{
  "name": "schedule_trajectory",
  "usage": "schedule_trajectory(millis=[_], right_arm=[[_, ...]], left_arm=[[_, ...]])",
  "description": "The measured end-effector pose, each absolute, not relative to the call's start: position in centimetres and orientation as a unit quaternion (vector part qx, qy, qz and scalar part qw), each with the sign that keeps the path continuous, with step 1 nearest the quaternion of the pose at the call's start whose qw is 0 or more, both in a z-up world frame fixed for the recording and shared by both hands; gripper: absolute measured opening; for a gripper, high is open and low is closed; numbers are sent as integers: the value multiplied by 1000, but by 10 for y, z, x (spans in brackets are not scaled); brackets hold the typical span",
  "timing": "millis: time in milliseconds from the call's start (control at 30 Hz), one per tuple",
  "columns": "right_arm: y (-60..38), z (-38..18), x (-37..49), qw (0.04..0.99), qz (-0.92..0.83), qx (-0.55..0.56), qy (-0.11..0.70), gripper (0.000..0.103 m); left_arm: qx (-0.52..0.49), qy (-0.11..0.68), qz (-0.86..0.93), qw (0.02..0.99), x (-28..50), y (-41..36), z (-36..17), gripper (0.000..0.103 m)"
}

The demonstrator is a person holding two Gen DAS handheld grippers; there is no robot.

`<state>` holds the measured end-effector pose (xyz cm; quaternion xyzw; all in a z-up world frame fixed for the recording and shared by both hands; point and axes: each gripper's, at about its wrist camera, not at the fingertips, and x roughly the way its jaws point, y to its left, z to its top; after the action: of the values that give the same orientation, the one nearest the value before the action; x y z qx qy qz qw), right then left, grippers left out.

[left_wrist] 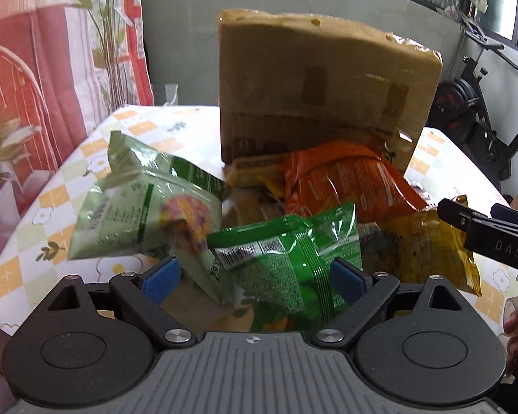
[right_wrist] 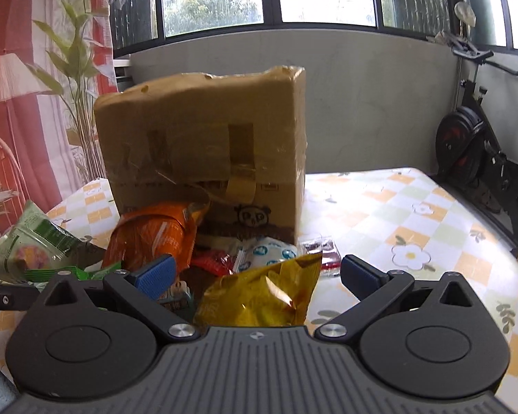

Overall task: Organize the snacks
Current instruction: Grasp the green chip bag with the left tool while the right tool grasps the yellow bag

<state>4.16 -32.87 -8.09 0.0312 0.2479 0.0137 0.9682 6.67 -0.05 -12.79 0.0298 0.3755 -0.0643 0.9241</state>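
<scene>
Left tongs (left_wrist: pixel 255 277): released, blue pads spread either side of the bright green snack packet (left_wrist: pixel 286 258), not pressing.
Packet: on the bench (left_wrist: pixel 51 214), long axis leaning up-right.
Right tongs (right_wrist: pixel 257 276): released, over the yellow packet (right_wrist: pixel 259 296).
Nearer: left.

Crinkled snack packets lay heaped before a taped cardboard box (right_wrist: pixel 203 145) standing upright: pale green bag (left_wrist: pixel 138 200), bright green packet (left_wrist: pixel 286 258), orange bag (left_wrist: pixel 345 179), yellow bag (right_wrist: pixel 262 296).

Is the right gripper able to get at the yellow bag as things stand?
Probably yes. The right gripper is open, the yellow bag sits between its fingers, and nothing lies over the bag.
</scene>
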Motion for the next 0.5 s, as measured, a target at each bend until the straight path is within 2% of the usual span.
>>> schedule_trajectory(millis=[500], right_arm=[[-338,-98,49,957,24,49,284,102]], left_arm=[[52,420,-101,900,83,-27,-150,96]])
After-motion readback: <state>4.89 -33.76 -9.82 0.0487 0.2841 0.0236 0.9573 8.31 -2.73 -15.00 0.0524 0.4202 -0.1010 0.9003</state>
